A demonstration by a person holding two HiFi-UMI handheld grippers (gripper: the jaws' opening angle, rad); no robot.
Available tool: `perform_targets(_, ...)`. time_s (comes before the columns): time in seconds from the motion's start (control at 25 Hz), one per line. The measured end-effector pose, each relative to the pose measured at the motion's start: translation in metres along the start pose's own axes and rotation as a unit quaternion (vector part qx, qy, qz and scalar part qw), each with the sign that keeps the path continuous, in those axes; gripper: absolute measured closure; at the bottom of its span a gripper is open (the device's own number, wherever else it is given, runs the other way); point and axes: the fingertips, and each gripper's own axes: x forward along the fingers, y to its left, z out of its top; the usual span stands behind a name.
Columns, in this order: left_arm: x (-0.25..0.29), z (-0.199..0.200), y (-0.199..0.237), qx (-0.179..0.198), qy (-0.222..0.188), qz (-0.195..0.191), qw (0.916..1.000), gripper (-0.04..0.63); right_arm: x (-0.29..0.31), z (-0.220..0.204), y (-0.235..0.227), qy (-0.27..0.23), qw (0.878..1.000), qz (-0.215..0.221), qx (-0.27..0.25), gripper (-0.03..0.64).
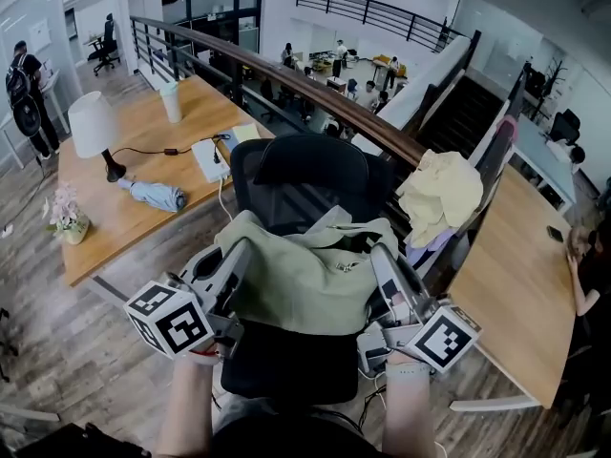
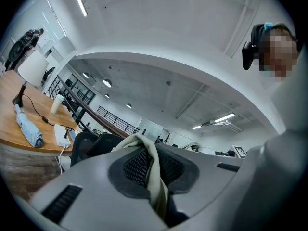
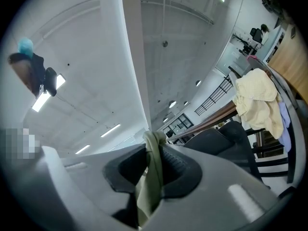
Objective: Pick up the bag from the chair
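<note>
A pale green cloth bag hangs above the seat of a black office chair, stretched between my two grippers. My left gripper is shut on the bag's left edge, and my right gripper is shut on its right edge. In the left gripper view a fold of the bag's fabric is pinched between the dark pads. The right gripper view shows the same, a green fold of the bag clamped between its pads. Both gripper cameras tilt up toward the ceiling.
A wooden desk on the left holds a white lamp, a folded umbrella, a cup and a power strip. A second chair draped with yellow cloth stands right. Another desk lies far right. A railing runs behind.
</note>
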Motion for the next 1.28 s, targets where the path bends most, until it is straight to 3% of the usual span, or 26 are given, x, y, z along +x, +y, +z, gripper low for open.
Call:
perform_targets(0.88,-0.003,0.044,-0.030,0.036,-0.032,-0.031,0.9984,0.577,0.005,0.034,0.041,-0.032,0.999,0.025,-0.026,0.541)
perform_targets(1.28,0.000,0.045,-0.035,0.069,-0.038,-0.030,0.9965,0.577,0.011,0.031,0.048,-0.029,0.996,0.025,-0.075,0.543)
